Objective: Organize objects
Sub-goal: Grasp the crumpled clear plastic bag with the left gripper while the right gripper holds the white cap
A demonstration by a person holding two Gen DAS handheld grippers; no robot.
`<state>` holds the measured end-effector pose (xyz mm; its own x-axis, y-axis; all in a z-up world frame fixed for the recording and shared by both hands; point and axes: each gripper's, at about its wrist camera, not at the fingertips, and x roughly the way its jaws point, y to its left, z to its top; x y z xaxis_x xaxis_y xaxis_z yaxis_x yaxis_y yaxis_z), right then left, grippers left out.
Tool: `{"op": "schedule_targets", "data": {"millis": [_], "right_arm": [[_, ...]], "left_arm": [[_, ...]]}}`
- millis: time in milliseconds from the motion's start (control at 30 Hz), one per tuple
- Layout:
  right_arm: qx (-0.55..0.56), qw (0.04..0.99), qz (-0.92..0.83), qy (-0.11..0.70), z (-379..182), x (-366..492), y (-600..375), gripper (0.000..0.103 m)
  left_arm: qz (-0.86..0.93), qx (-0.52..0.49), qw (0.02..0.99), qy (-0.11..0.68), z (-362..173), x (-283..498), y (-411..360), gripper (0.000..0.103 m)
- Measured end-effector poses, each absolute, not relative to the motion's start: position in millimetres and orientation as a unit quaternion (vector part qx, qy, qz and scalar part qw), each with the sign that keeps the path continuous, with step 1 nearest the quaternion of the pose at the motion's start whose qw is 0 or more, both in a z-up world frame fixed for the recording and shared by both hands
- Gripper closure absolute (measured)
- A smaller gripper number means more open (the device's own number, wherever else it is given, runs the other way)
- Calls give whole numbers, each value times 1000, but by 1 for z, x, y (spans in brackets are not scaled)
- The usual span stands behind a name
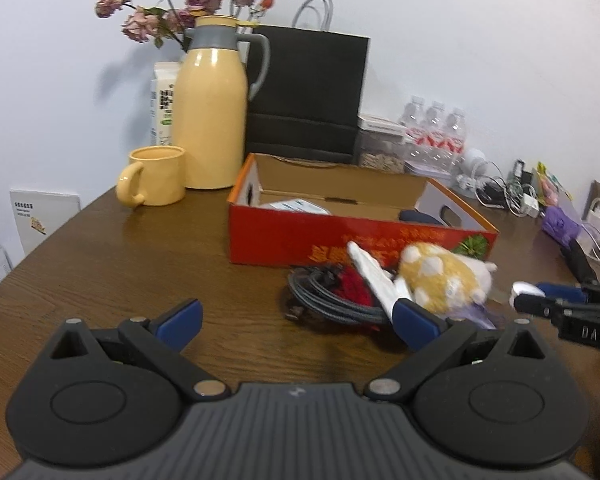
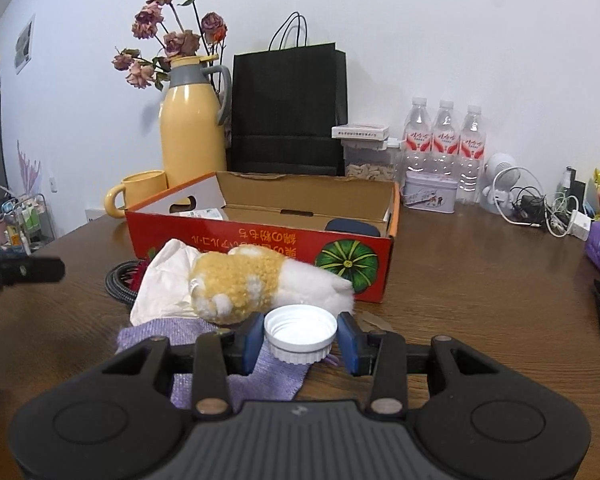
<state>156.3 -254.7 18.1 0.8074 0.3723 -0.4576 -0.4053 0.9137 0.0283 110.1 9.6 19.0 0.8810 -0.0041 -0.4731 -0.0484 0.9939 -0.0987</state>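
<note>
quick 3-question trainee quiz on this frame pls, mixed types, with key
1. True or false: the right gripper holds a white bottle cap between its pads.
2. The left gripper is: A) shut on the coiled cable; B) open, holding nothing; C) shut on the yellow mug.
3. Fill in: the plush toy lies on the table just in front of the red ____.

Key: 1 true; 2 B; 3 box.
</note>
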Motion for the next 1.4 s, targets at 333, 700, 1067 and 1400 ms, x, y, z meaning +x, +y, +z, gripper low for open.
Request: {"op": "schedule_targets", "data": {"millis": [333,700,1067,1400], "right_arm": [[-44,950,201,233,23,147,-269,64],[-47,945,223,234,20,145,-262,64],[-43,944,227,235,19,143,-262,64],[-45,945,227,232,22,137,-260,64]], "left_arm": [[-38,-21,960,276,-3,97,-31,0],[-76,-5,956,282,-20,113,-74,0],[-109,-26,956,272,-24,131,-85,60],[-98,-36,963,249,-13,109,-63,62]]}}
